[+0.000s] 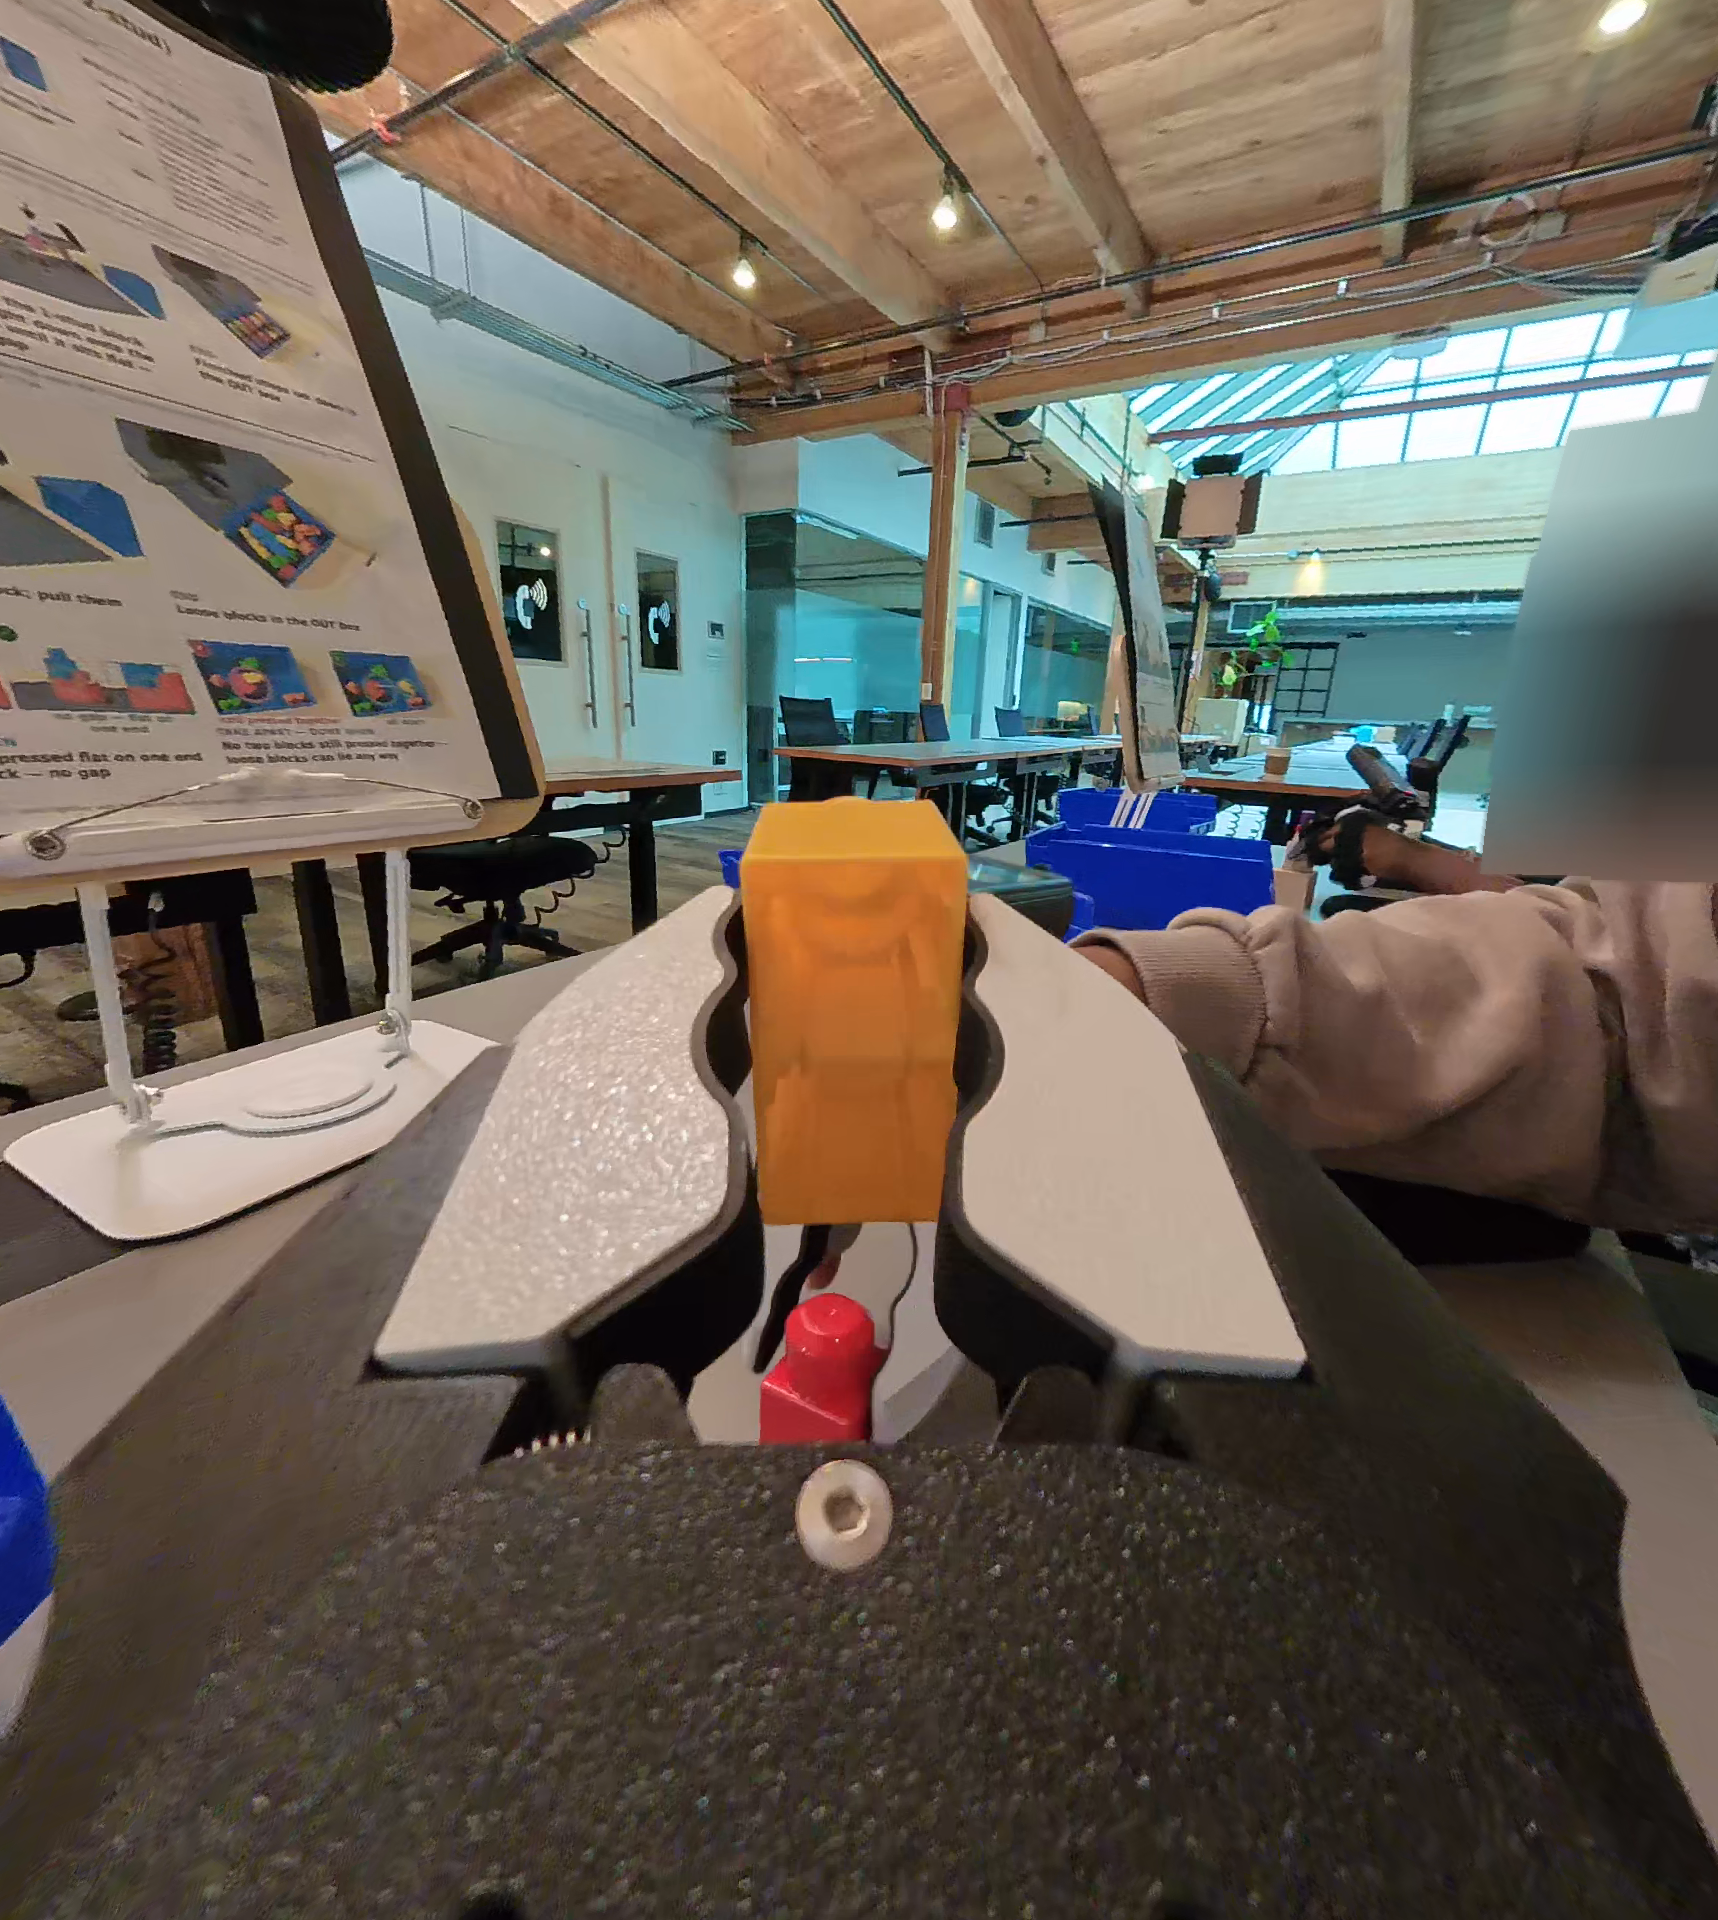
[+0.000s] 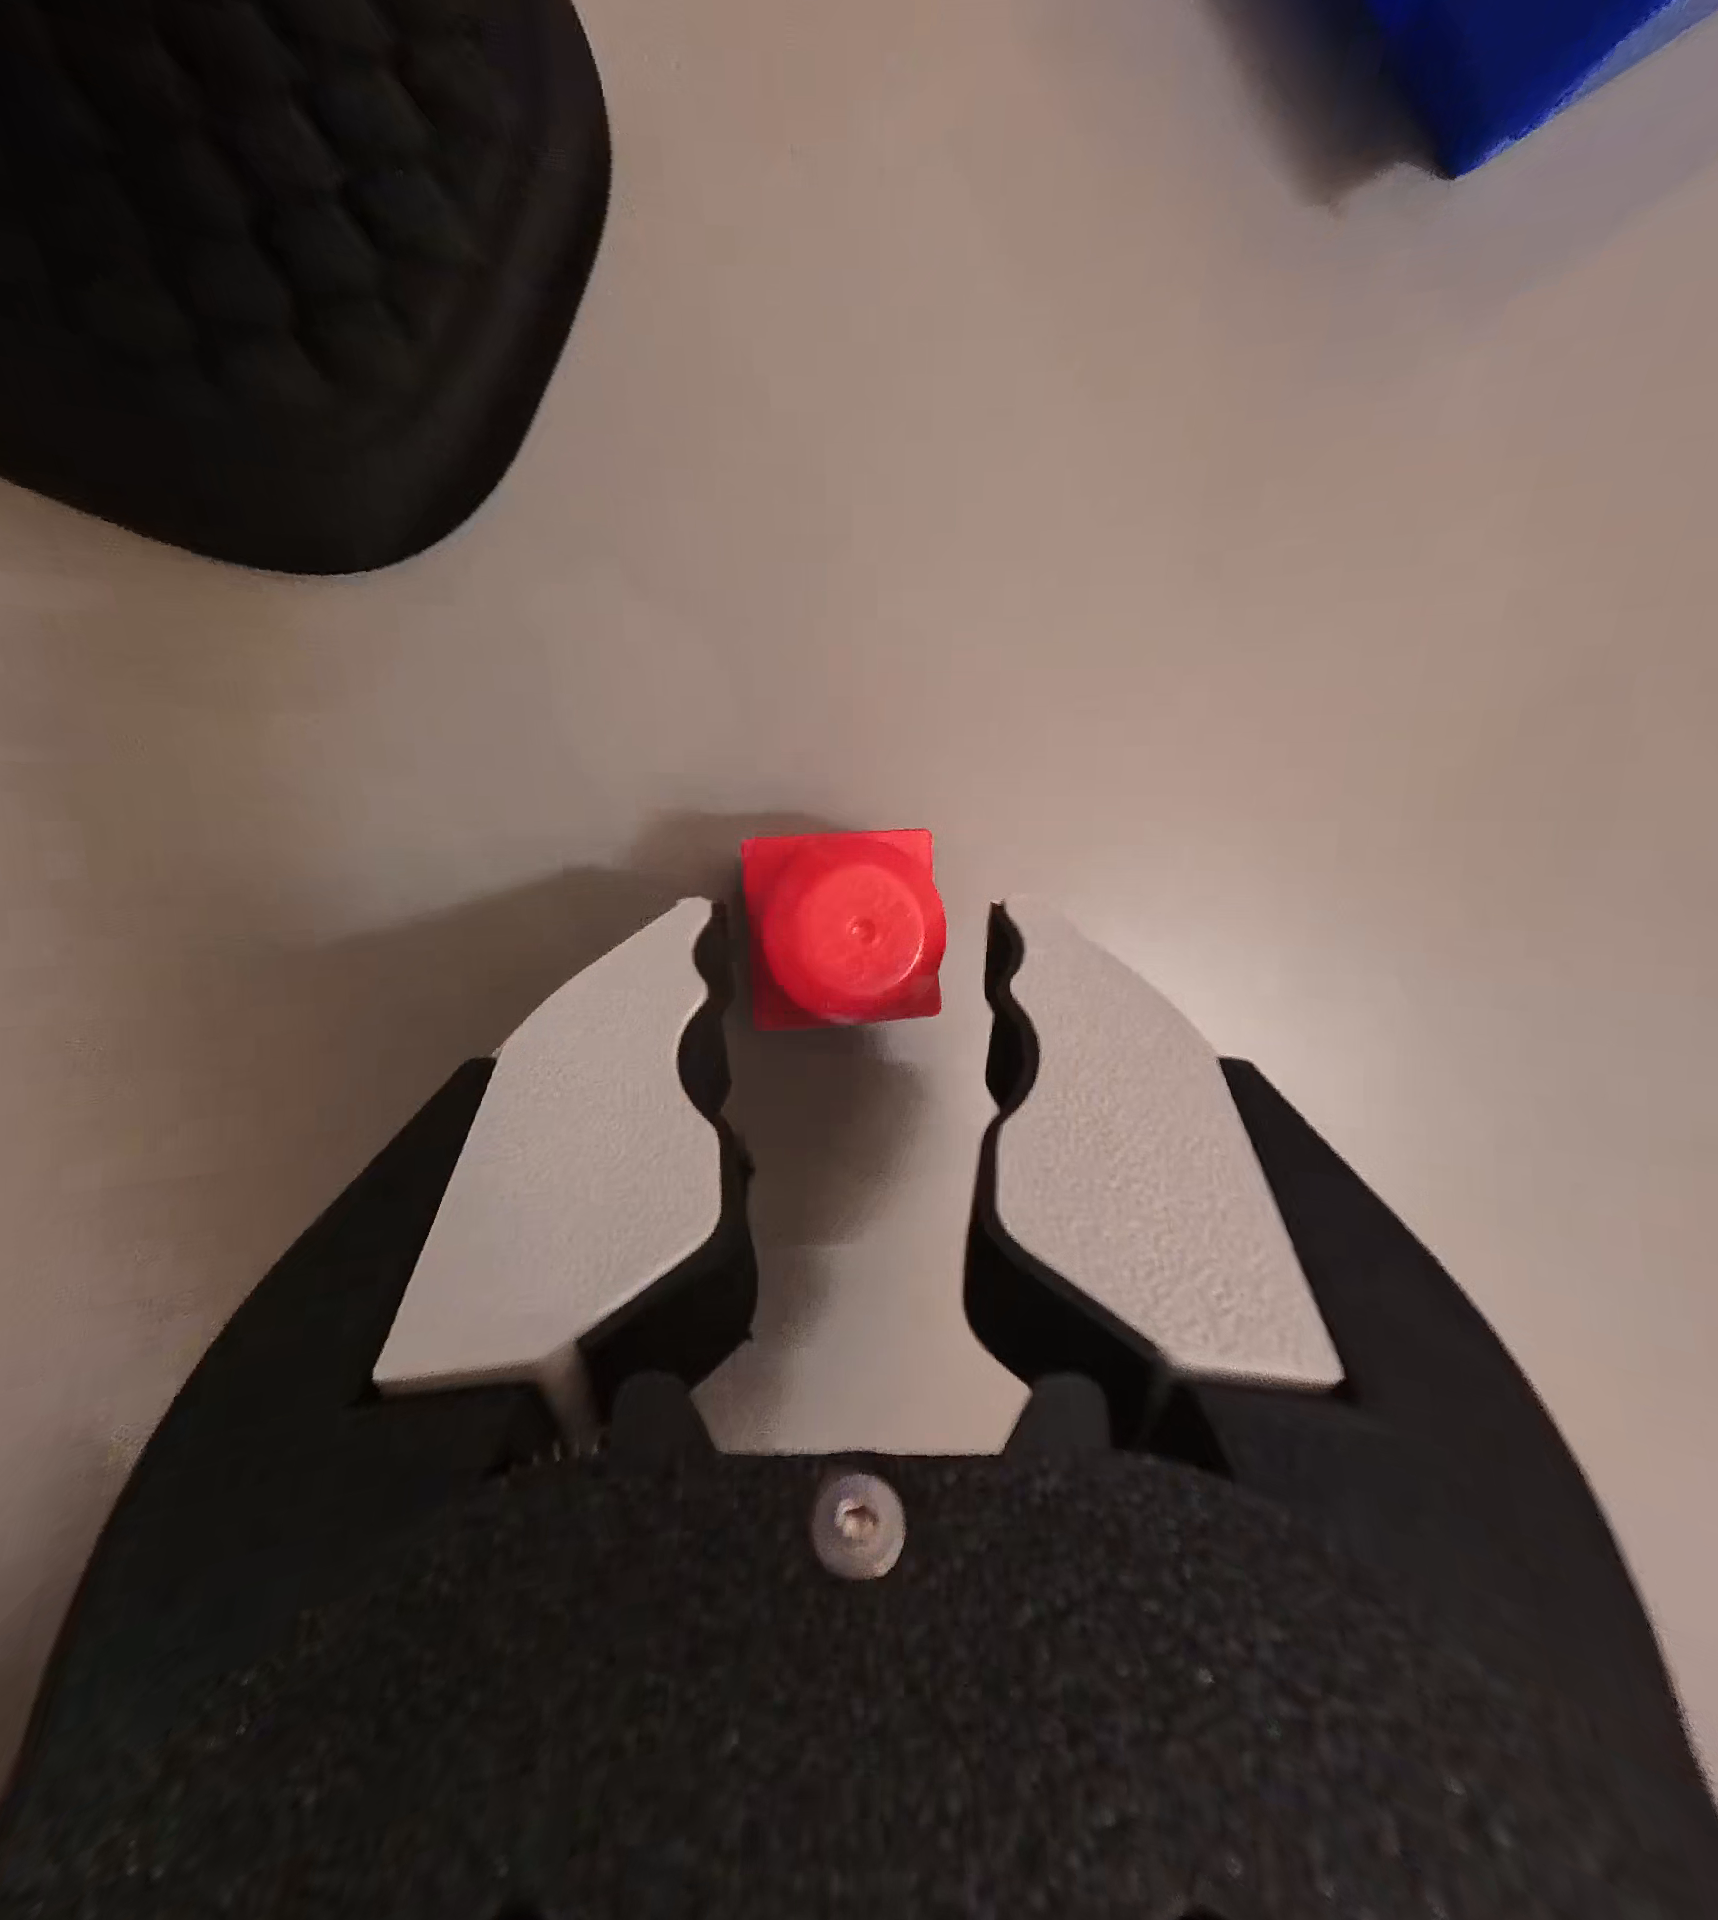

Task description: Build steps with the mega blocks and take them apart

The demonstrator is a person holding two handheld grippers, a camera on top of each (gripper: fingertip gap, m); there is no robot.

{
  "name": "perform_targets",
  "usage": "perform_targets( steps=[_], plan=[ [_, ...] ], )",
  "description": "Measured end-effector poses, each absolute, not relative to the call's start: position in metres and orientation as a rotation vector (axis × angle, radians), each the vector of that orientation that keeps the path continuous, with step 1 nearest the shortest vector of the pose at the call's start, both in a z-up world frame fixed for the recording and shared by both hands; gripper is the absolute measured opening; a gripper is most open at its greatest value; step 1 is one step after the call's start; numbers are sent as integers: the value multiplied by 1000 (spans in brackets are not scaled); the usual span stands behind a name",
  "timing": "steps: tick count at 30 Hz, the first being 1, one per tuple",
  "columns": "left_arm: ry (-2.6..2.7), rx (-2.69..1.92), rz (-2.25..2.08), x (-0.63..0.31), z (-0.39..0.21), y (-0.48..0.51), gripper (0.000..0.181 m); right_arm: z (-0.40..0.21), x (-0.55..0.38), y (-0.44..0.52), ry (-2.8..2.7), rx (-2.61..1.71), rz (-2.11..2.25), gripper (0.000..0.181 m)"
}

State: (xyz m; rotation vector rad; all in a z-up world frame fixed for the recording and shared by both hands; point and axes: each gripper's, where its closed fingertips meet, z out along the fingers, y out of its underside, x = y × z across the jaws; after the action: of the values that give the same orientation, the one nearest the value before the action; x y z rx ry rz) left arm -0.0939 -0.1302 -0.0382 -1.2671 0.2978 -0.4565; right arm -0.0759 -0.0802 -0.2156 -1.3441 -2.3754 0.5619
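Left wrist view: left gripper (image 1: 855, 935) clamped on orange block (image 1: 853, 1013), frame centre; printed instruction sheet (image 1: 138, 416) on white stand, upper left; open-plan office behind. Right gripper (image 2: 850, 914) apart around red block (image 2: 842, 930) on pale worktop (image 2: 1042, 520).

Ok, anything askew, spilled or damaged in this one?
Nothing stands out. The left claw is shut on an intact orange block; a red block stands stud-up on the table between the open right claw's fingers, apparently ungripped.
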Motion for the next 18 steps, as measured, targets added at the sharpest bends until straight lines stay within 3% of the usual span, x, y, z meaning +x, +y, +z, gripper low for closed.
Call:
perform_targets(
  steps=[2, 8, 15, 18],
  plan=[
    [302, -1267, -461, -92, -38, -130, 36, -218, -77, -80, -2363, -1346, 613, 35],
    [313, -1270, -471, -88, -39, -129, 36, -193, -74, -70, -2217, -1332, 815, 35],
    [332, -1243, -567, -73, -36, -131, 36, -54, -39, -64, -1632, -969, 1597, 34],
    [353, -1230, -625, -60, -35, -132, 36, -21, -17, -68, -1454, -838, 1813, 35]
  ],
)
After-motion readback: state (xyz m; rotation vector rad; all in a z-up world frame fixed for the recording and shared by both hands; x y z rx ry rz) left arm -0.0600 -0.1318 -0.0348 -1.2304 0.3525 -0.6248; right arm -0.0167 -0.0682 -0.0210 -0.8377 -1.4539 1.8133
